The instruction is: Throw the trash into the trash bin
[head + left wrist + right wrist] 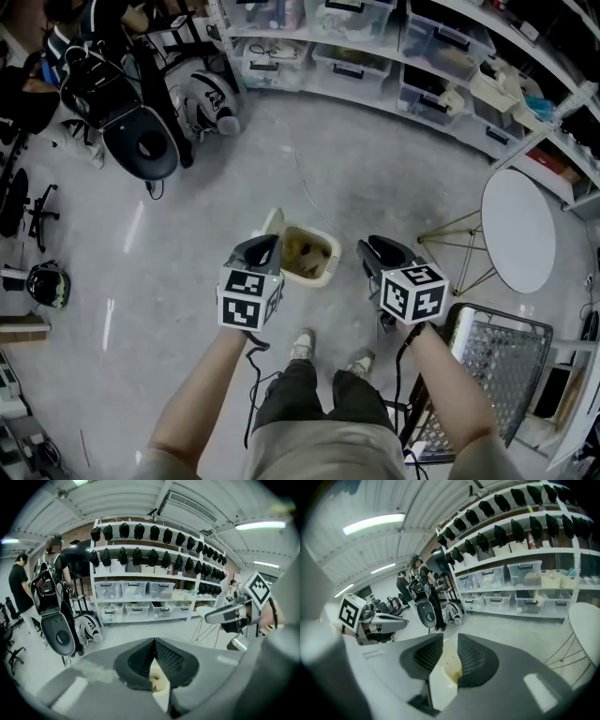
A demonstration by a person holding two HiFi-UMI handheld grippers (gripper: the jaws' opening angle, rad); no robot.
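Aloft, left gripper (154, 641) jaws together, right gripper (450, 641) jaws slightly apart, both empty above trash bin (329, 266).

**Open bin on the floor, trash inside**

The trash bin (327, 269) is a small cream-white box with rounded corners. It stands upright on the grey floor (375, 187), near the person's shoes (302, 345) and at 12 o'clock from them. Its lid (271, 222) is flipped up at the bin's 10 o'clock edge, leaving the mouth open. Inside lies the trash (302, 251), a brownish-yellow crumpled mass; what it is made of cannot be told.
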